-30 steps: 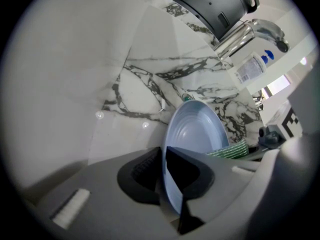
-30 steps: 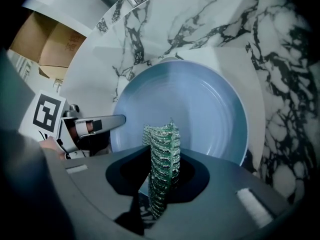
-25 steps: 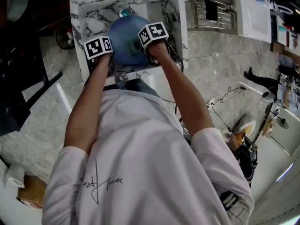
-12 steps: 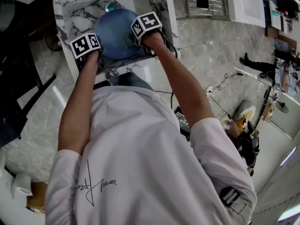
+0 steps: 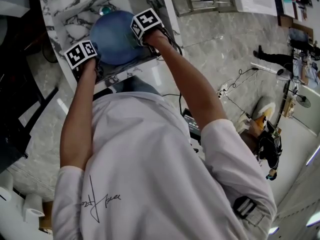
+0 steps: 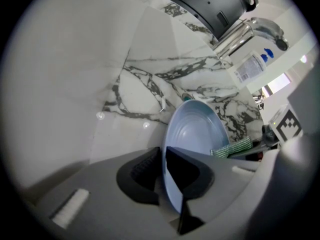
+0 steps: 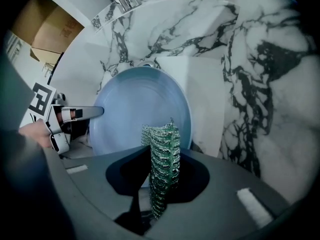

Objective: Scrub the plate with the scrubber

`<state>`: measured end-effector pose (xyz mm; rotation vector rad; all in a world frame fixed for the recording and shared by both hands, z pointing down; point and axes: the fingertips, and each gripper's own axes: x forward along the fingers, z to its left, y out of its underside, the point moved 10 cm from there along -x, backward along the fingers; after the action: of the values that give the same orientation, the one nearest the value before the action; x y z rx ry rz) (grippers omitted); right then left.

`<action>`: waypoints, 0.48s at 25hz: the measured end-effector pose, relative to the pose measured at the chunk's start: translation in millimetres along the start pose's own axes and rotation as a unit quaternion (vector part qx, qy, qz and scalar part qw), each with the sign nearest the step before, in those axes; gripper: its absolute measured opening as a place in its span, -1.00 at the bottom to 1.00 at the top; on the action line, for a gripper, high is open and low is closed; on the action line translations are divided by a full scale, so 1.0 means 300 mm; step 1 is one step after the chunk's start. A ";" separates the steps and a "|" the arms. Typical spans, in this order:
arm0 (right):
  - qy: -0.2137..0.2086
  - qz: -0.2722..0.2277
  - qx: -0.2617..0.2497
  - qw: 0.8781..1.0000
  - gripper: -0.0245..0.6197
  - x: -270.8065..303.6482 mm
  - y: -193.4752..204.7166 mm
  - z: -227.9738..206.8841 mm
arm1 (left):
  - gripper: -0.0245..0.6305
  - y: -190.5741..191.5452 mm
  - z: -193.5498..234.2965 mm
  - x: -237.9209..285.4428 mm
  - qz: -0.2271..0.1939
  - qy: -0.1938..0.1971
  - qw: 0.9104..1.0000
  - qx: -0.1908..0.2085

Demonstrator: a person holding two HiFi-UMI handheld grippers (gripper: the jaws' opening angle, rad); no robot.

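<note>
The plate (image 5: 112,34), at the upper left of the head view, is held tilted up over the marble sink (image 5: 75,19), so that its face is turned toward the scrubber (image 7: 164,144). The fingers of the left gripper (image 6: 163,171) are clamped on the plate's lower rim. Those of the right gripper (image 7: 161,184) are closed on the green scrubber, which appears to be set against the plate near its edge. Ample room is judged across the face, less toward the sink wall and faucet (image 6: 252,29) behind.
</note>
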<state>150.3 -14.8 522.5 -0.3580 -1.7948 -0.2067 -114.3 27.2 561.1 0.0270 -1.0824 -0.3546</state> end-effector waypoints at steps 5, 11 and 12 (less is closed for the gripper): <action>0.034 -0.004 -0.013 0.999 -0.71 -0.027 -0.011 -0.032 | -0.67 0.000 -0.007 -0.009 0.001 0.005 1.000 -0.003; 0.041 -0.015 -0.007 0.999 -0.71 -0.054 -0.017 -0.050 | -0.67 -0.011 -0.012 -0.031 -0.005 0.007 1.000 -0.004; 0.040 -0.018 -0.007 0.999 -0.71 -0.058 -0.019 -0.050 | -0.67 -0.012 -0.010 -0.033 -0.006 0.004 1.000 -0.005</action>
<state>165.9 -27.5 509.7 -0.3241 -1.7227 -0.2563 -116.8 26.2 550.6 0.0258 -1.0719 -0.3704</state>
